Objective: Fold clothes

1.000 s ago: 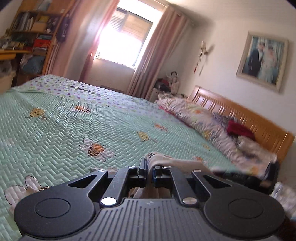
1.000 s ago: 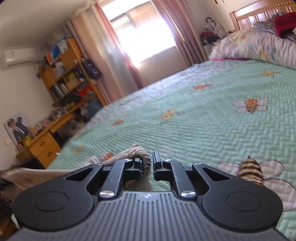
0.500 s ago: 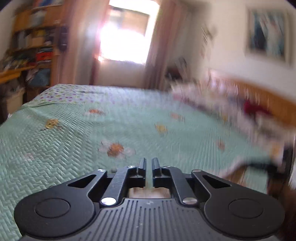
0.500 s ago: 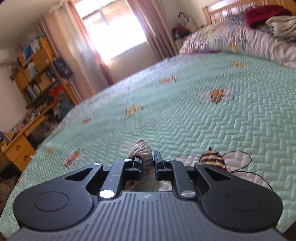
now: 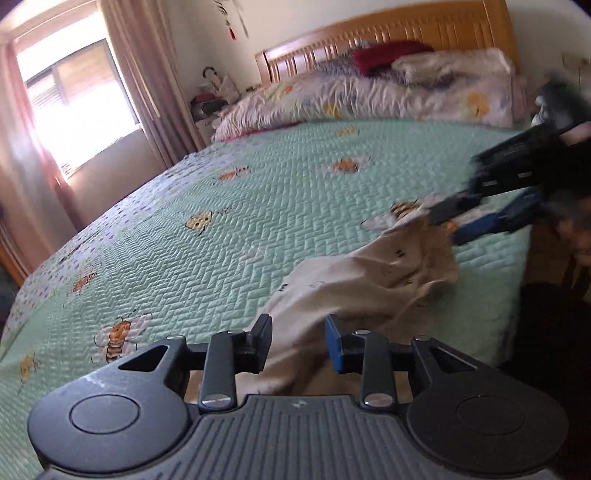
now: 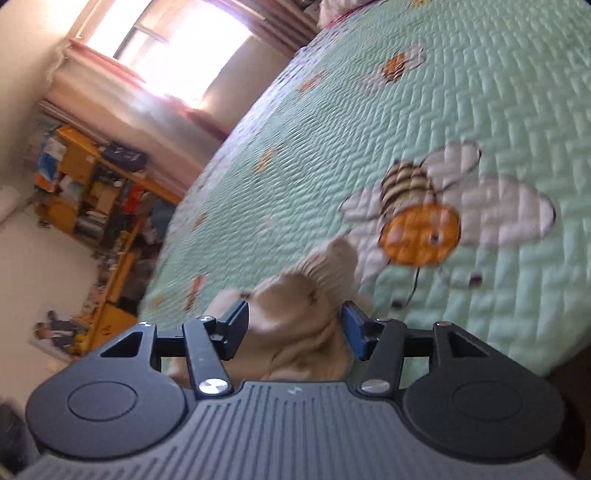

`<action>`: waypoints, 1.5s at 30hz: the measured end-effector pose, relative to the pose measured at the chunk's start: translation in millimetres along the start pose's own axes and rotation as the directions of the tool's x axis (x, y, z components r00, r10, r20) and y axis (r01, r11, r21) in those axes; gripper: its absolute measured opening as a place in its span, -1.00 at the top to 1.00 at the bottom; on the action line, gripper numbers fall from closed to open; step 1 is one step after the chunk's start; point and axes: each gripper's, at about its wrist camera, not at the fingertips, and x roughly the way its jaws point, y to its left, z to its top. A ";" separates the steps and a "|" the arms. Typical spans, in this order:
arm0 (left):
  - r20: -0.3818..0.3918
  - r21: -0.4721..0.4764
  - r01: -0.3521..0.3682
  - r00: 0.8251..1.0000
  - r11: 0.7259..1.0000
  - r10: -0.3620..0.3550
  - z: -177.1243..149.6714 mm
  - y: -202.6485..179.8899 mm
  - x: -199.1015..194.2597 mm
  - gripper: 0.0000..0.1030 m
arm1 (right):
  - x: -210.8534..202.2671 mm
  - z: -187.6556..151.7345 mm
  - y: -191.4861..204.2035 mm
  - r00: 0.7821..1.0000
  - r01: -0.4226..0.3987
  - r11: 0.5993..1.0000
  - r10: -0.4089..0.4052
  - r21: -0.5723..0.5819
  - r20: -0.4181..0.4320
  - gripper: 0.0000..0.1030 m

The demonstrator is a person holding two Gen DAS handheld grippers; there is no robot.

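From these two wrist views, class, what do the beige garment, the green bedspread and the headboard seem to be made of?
Beige garment: soft, matte woven cloth, probably cotton; it creases and slumps.
Green bedspread: quilted fabric, judging by its stitched zigzag ridges and bee patches.
Headboard: slatted wood, seemingly varnished; warm orange sheen.

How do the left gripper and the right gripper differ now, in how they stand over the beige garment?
The left gripper stands roughly level; the right gripper is rolled. The right gap looks wider. Both have just been opening, with the beige garment between unpressing pads, on the green bedspread.
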 end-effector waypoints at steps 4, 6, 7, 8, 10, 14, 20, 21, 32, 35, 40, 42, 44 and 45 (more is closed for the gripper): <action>-0.077 -0.013 0.081 0.994 0.997 -0.082 0.4 13.4 28.4 0.59 | -11.8 -11.2 -2.2 1.000 0.006 1.000 -0.006 0.001 0.014 -0.12; -0.105 -0.013 0.156 0.982 0.988 -0.157 -1.7 15.0 33.8 0.73 | -13.1 -9.5 -7.0 0.999 0.027 1.000 -0.027 0.011 0.023 -0.12; -0.111 0.002 0.168 0.980 0.986 -0.167 -2.9 13.7 34.3 0.73 | -11.7 -6.8 -11.3 0.999 0.027 0.999 -0.028 0.021 0.025 -0.12; -0.111 0.009 0.173 0.979 0.985 -0.171 -3.5 12.8 32.3 0.69 | -12.3 -5.2 -13.4 0.999 0.023 0.999 -0.023 0.029 0.024 -0.12; -0.093 -0.007 0.189 0.978 0.982 -0.189 -3.6 14.5 24.5 0.47 | -14.5 -4.3 -11.9 1.000 0.011 1.000 -0.012 0.024 0.023 -0.12; -0.046 0.037 0.192 0.981 0.981 -0.190 4.8 6.0 7.5 -0.09 | -14.7 -6.9 -2.9 1.000 -0.011 1.000 0.011 -0.004 0.007 -0.12; -0.091 0.170 0.150 0.987 0.974 -0.136 15.7 -17.6 32.0 -0.15 | -7.5 -13.3 0.3 1.000 -0.019 1.000 0.019 -0.012 -0.018 -0.12; -0.100 0.181 0.146 0.986 0.972 -0.130 17.2 -19.5 38.3 -0.13 | -7.9 -14.2 0.0 1.000 -0.018 1.000 0.018 -0.011 -0.019 -0.12; 0.027 -0.332 0.098 0.995 0.938 -0.094 38.6 78.3 25.2 0.82 | -8.6 -19.6 7.3 1.000 0.021 0.994 -0.021 -0.110 0.005 -0.12; -0.030 -0.403 0.069 0.996 0.913 -0.088 25.8 93.0 24.4 0.82 | 4.1 -20.0 24.3 1.000 -0.019 0.988 0.016 -0.153 -0.020 -0.11; -0.016 -0.488 0.089 0.994 0.868 -0.111 4.5 102.6 9.7 0.82 | 27.8 -34.2 77.9 0.992 -0.123 0.934 0.104 -0.335 -0.073 -0.11; 0.001 -0.481 0.107 0.993 0.870 -0.122 5.6 101.4 3.1 0.82 | 33.0 -43.7 107.9 0.993 -0.121 0.846 0.111 -0.520 -0.050 -0.11; -0.003 -0.451 0.111 0.992 0.886 -0.126 12.0 96.5 2.1 0.82 | 35.2 -58.7 138.8 0.992 -0.093 0.652 0.128 -0.752 -0.011 -0.11; -0.003 -0.441 0.115 0.991 0.890 -0.130 13.3 94.3 0.4 0.82 | 38.9 -65.6 148.6 0.991 -0.084 0.546 0.129 -0.833 -0.016 -0.10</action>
